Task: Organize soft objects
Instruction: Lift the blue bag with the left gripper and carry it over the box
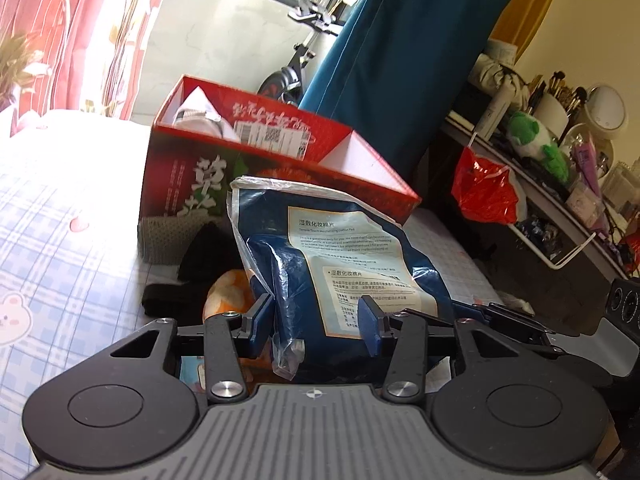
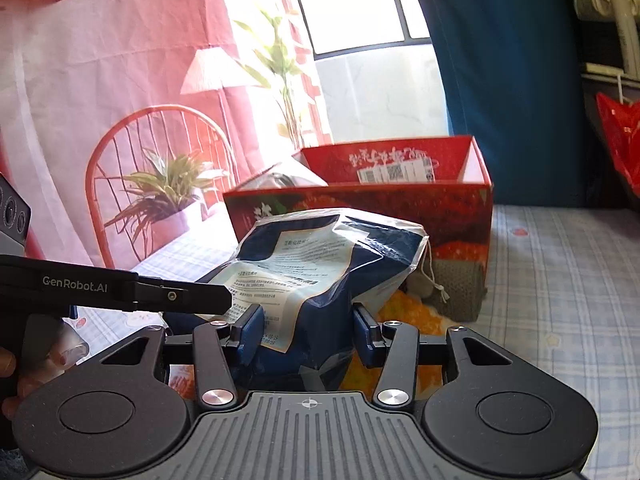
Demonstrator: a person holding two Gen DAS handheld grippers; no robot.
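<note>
- The left gripper [image 1: 316, 326] is seen about half spread, its blue pads pressed against the lower end of a blue plastic packet [image 1: 340, 256]; the packet is pinched between them.
- The right gripper [image 2: 308, 330] is likewise clamped on the same packet [image 2: 320, 264] from the other side, about half spread.
- The packet is held raised above a checked bedsheet [image 1: 60, 240], just in front of a red cardboard box [image 1: 256, 160].
- Beneath and beside the packet, an orange soft item [image 1: 226, 292], a black cloth [image 1: 200, 264] and a grey knitted piece [image 1: 160, 240] are shown lying against the box's near wall.
- Inside the box, a white-and-clear object [image 1: 200, 114] is visible; what it is cannot be told.
</note>
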